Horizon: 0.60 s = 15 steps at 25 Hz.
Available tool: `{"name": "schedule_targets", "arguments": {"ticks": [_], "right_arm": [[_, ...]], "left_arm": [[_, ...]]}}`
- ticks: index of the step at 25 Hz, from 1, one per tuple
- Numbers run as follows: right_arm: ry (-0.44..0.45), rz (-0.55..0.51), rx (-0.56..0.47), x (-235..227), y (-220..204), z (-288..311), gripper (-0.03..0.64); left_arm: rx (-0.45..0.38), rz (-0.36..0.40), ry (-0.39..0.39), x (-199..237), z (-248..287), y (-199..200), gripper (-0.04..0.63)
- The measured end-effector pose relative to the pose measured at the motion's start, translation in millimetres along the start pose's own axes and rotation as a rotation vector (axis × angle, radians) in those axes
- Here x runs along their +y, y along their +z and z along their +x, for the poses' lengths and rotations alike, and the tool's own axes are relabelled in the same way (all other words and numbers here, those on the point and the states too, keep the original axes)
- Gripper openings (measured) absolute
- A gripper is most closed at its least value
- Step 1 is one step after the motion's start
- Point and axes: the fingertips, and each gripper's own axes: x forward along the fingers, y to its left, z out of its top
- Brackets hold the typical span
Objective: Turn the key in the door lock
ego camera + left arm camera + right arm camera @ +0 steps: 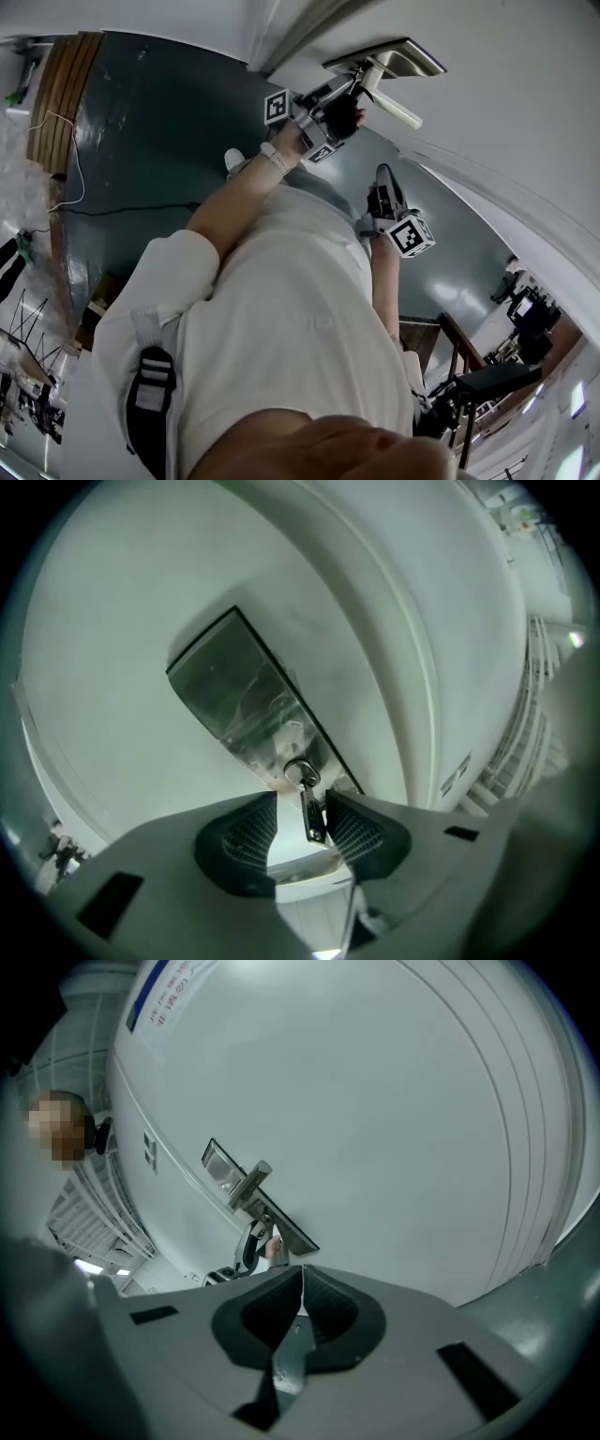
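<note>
The left tool stands spread, its two ribbed pads apart, with the key in the gap between them. The key sits much closer to the right-hand pad than to the other. It may brush that pad, but nothing pinches it.

The key lies straight ahead of this tool. Its shaft is in the round lock, and its flat head points back along the jaws, thin edge toward the camera and broad faces toward the pads. That long axis lines up with the tool's own. By my reading, a squeeze would catch the flat faces squarely, and a roll of the wrist would then turn the key.

The lock is at the lower end of a shiny metal plate on the white door.

The right tool is pressed together with nothing in it. It faces the same door from lower down, well apart from the lock and below the handle — the left hand is plainly the nearer one for this job.
</note>
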Motion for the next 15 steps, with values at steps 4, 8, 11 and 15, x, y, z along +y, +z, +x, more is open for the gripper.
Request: {"name": "schedule_targets", "arguments": {"ticks": [4,8,11,15], "right_arm": [[-0.008,0.006,-0.007,1.4,-2.0,-1.0,0.024],[-0.007,0.017,-0.005,1.8,-2.9,3.3,0.024],[0.000,0.008,0.003,2.6,-2.6,7.1,0.025],[0.006,0.023,0.001,0.5,-0.5,9.5,0.025]], "left_arm": [[-0.025,-0.085,-0.078,-8.0,3.9,-0.5,0.077],[-0.089,-0.193,-0.121,-5.7,2.6,4.0,0.055],[-0.101,-0.183,-0.105,-4.4,2.9,5.1,0.049],[-0.088,-0.045,-0.001,-2.9,5.0,5.1,0.041]]}}
